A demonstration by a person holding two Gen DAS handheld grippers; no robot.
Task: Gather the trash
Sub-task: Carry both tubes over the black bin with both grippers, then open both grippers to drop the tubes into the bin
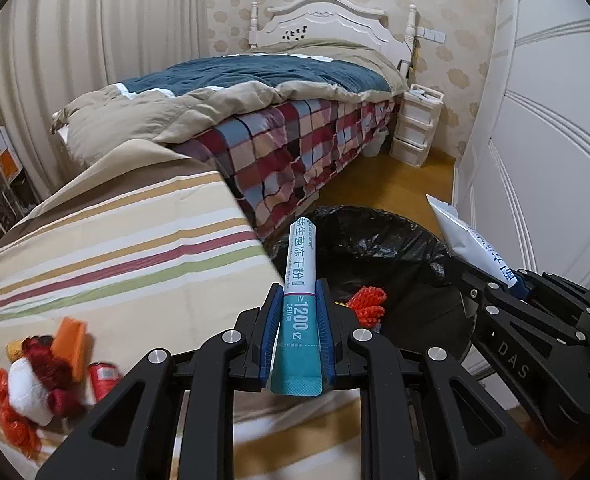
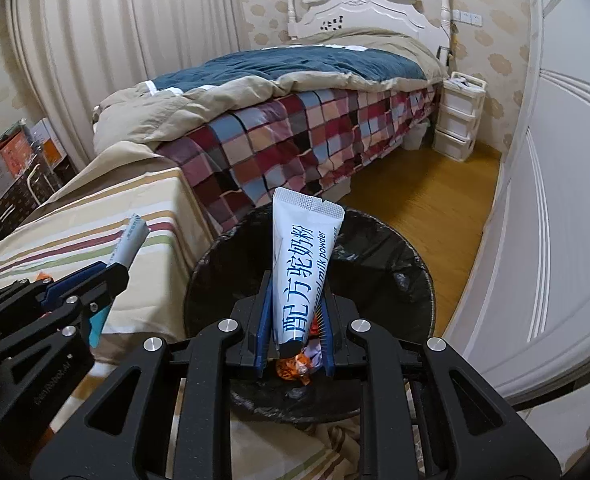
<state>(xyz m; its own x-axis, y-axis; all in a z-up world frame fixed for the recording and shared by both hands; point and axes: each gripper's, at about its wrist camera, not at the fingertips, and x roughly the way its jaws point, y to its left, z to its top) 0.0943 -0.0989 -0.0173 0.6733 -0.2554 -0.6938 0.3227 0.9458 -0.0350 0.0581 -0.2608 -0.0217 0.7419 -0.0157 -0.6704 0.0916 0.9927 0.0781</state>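
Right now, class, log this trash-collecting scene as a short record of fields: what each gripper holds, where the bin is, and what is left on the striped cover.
left gripper: shut on teal and white powder sachet, held upright
right gripper: shut on white camel milk powder sachet
trash bin: black-lined, on the floor beside the striped cover, below both sachets
already in bin: red mesh scrap, orange wrapper
striped cover: plush toy and red wrappers remain
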